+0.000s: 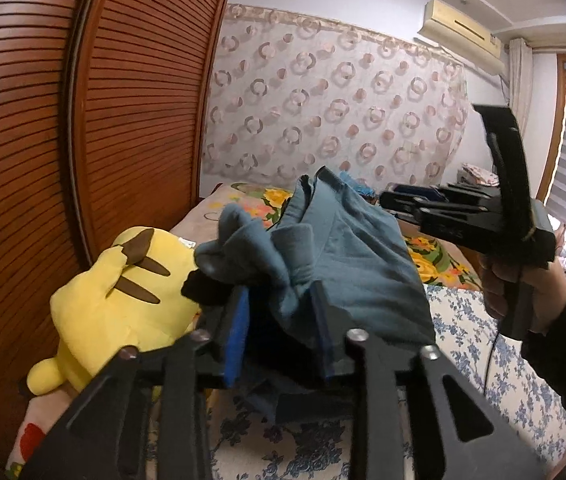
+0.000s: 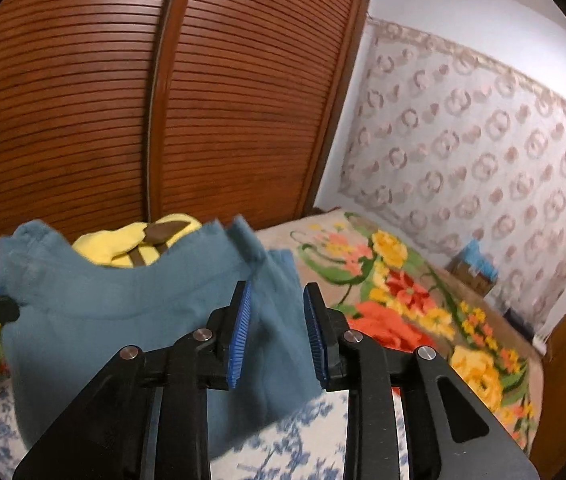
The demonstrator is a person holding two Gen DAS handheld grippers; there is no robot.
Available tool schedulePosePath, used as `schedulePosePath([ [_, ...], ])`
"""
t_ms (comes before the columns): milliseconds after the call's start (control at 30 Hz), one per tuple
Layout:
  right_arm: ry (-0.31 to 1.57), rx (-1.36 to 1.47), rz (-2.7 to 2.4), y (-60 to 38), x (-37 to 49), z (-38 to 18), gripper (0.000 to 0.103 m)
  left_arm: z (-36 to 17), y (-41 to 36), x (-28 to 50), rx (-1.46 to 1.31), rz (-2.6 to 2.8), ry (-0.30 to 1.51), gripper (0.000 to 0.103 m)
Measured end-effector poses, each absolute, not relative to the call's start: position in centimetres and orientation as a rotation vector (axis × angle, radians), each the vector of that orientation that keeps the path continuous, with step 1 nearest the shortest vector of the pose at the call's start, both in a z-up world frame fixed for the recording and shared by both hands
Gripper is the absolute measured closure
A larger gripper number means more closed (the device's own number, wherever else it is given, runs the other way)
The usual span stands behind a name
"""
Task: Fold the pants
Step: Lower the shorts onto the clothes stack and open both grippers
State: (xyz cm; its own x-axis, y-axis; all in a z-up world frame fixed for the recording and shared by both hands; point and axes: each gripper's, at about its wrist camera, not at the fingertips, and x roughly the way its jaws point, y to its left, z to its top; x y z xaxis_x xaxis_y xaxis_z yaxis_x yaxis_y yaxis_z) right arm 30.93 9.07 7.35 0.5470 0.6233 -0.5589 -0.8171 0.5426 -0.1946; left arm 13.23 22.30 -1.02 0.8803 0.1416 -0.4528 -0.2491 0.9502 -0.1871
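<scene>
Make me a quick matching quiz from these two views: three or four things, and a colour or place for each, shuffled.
Things:
1. pants
2. plush toy
3. wardrobe doors
4. air conditioner

Descriptions:
A. yellow, lying on the bed by the wardrobe
B. high on the wall near the ceiling
C. teal, held up off the bed
D. brown wood with slats

Pairs: 1-C, 2-A, 3-D, 4-B
</scene>
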Motion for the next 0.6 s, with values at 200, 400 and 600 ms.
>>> schedulePosePath([
  [200, 0.497, -0.405, 0.879, 5.5, 28.5, 7.0, 0.077, -0.3, 21.5, 11.8, -0.217, 0.199, 0.454, 0.063],
  [400, 0.51, -0.334, 0.855, 1.5, 25.3, 7.4, 0.077, 0.5, 19.5, 10.5, -0.178, 0.166, 0.462, 0.059],
  [600, 0.529, -0.257, 0.795, -3.9, 21.5, 7.5, 0.076, 0.8, 16.1, 9.5, -0.127, 0.147, 0.472, 0.057],
])
